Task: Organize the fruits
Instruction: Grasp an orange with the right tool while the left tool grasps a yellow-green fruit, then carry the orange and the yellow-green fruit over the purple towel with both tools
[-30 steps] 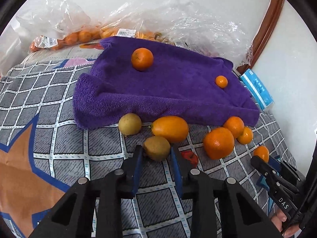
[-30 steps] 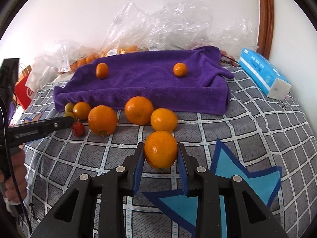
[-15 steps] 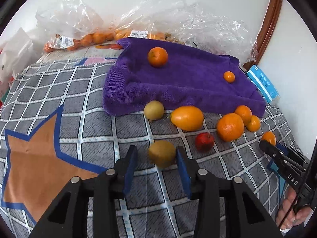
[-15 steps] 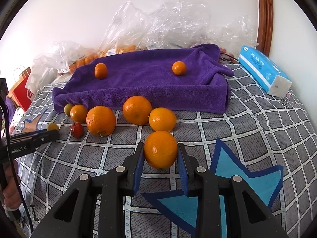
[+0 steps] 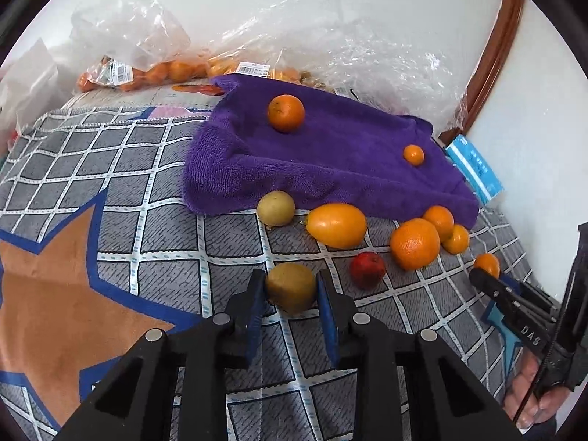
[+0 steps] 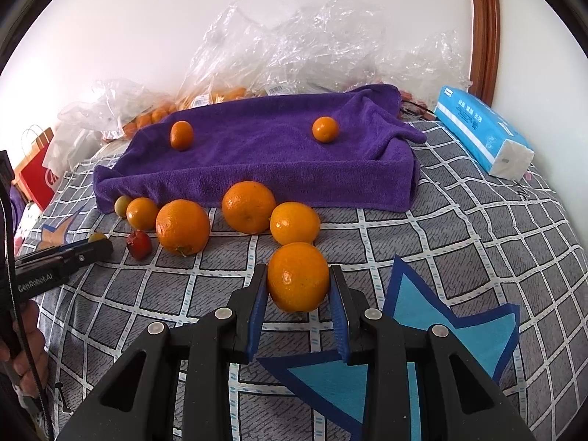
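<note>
Two grippers, two fruits, both clamped. The left gripper (image 5: 291, 294) has its blue pads (image 5: 254, 299) pressed against a dull yellow-green fruit (image 5: 290, 287), a slightly egg-shaped thing whose longer axis runs roughly across the jaws, low over the grey checked cloth (image 5: 147, 198). Over on the other side, the right gripper (image 6: 298, 286) is clenched on a round orange (image 6: 298, 276), no long axis to speak of, just in front of the loose fruit.

Behind them sits the purple towel (image 6: 264, 154), draped over something box-shaped, its long side lying left to right in the right wrist view. On top rest a small orange (image 6: 181, 134) toward the left end and a smaller one (image 6: 325, 129) toward the right, well apart.

Along the towel's front edge lies a row: a second yellow-green fruit (image 5: 275, 208), an oval yellow-orange one (image 5: 337, 225) lying lengthwise along that edge, a little red fruit (image 5: 367, 270), then a big orange (image 5: 414, 244) with two smaller ones touching behind it. A blue tissue pack (image 6: 481, 132) lies near the towel's right end, clear bags (image 6: 294, 51) heaped against the wall.
</note>
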Demonstrator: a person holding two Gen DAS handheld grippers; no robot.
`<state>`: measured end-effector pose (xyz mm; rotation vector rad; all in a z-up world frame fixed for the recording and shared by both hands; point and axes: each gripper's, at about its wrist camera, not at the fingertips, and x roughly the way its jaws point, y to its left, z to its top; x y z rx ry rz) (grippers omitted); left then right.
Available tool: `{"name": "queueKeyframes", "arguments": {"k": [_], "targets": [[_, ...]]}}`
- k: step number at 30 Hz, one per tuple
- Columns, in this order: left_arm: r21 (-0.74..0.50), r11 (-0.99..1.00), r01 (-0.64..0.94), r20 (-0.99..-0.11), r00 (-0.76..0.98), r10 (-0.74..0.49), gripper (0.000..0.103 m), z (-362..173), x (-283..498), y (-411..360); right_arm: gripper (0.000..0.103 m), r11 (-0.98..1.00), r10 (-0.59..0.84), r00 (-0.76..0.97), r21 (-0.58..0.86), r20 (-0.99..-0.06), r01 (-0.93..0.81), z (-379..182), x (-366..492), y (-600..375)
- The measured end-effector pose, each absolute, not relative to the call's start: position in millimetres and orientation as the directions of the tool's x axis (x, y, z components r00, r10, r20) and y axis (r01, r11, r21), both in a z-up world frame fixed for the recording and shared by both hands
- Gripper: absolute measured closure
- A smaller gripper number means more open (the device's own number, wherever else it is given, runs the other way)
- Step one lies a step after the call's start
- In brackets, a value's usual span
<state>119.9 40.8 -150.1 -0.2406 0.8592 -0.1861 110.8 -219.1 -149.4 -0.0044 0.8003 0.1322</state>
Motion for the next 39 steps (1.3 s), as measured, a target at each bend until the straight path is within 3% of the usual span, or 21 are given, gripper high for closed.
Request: {"name": "queueKeyframes", "arguments": {"k": [11, 28, 39], "targets": [[-0.352, 0.935, 0.034, -0.634, 0.727, -0.265, 0.077, -139.5, 102.3, 55.5, 0.071, 0.991, 0.086, 0.684, -0.008, -0.725, -0.133, -150.8, 111.4, -210.1], [-0.346, 0.934, 0.094, -0.615, 0.729, -0.301, 0.077, -126.0, 96.2, 50.3, 0.071, 0.996, 0.08, 0.68, 0.027, -0.729, -0.089, -148.0, 109.8, -216.4], [-0.275, 0.956, 0.1, -0.607, 0.754, -0.253, 0.077, -71.7, 117.3, 46.4, 0.071, 0.991, 0.12, 0.748, 0.036, -0.652, -0.128, -89.4, 129.0, -201.2]]}}
